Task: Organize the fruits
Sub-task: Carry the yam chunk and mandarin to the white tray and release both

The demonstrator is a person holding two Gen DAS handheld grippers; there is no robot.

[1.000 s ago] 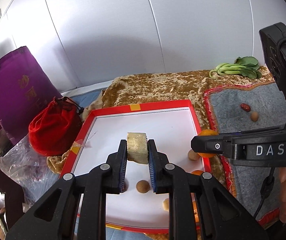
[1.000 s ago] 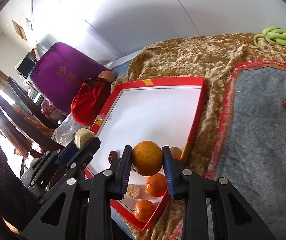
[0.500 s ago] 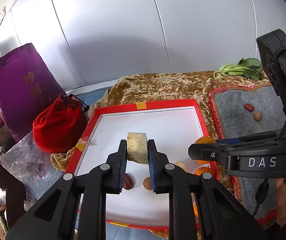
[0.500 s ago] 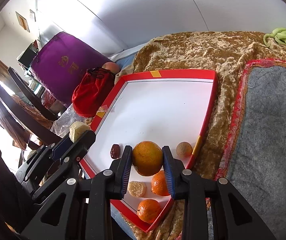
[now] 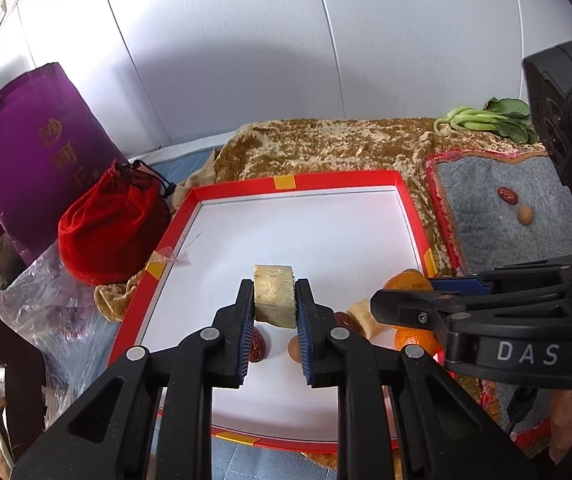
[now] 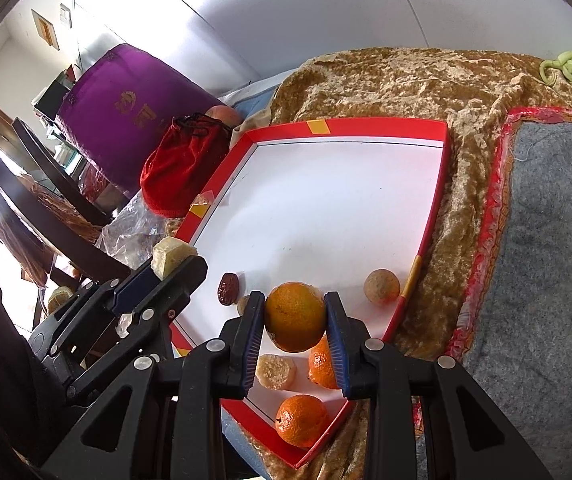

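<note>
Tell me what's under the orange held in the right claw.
Below the large round orange in the right claw: white tray floor, a small orange and a pale chunk. Anything directly beneath is hidden.

The tray [image 5: 410, 216] looks like thin card, with a glossy red rim and a smooth matt white floor, and it lies on a crinkled, shiny gold velvet cloth [image 5: 326, 144]. Beside it lie a rough grey felt mat [image 5: 498, 200], a soft red velvet pouch [image 5: 113, 220] and crumpled clear plastic [image 5: 41, 300]. The orange [image 6: 294, 317] has dimpled, slightly shiny skin, and both grippers look like matt black plastic with metal rivets.
</note>
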